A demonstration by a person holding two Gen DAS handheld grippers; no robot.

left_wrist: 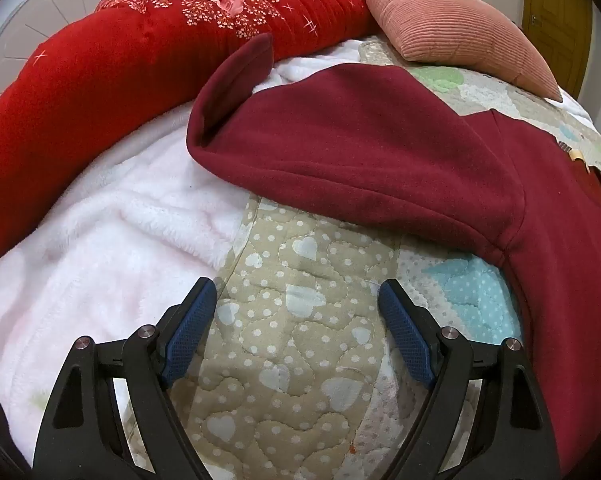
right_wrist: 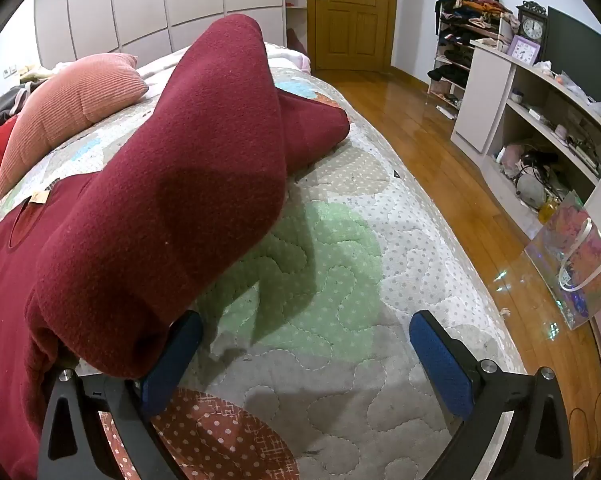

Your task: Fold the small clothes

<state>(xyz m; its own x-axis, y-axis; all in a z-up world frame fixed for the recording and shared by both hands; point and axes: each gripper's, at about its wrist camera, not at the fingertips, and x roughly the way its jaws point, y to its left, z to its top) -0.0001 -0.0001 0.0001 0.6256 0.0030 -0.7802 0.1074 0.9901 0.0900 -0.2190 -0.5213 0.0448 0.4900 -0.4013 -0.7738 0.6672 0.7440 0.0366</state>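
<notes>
In the left wrist view, a bright red floral comforter (left_wrist: 112,80) lies banked far to the left of the left gripper (left_wrist: 298,304), with a fluffy white blanket (left_wrist: 100,248) spread just ahead of its left finger. The left gripper's jaws stand wide with nothing between them, hovering over the quilted bedspread (left_wrist: 292,344) with its heart stitching. Ahead of the gripper and off to its right lies the maroon sweater (left_wrist: 360,148), one sleeve stretched out toward the upper left with its cuff curled upward over the white blanket, the body running down past the right finger. A pink ribbed pillow (left_wrist: 452,32) sits beyond the sweater.

In the right wrist view, that pillow (right_wrist: 76,100) lies far ahead to the left of the right gripper (right_wrist: 306,344). The sweater (right_wrist: 172,200) rises in a thick fold ahead of the gripper's left finger, and its fabric drapes over the outer side of that finger; whether it rests on it I cannot tell. The jaws gape fully wide, holding nothing, above the bedspread (right_wrist: 340,260). To the right run the wooden floor (right_wrist: 440,152), a white shelf unit (right_wrist: 540,120) and a shiny gift bag (right_wrist: 572,264).
</notes>
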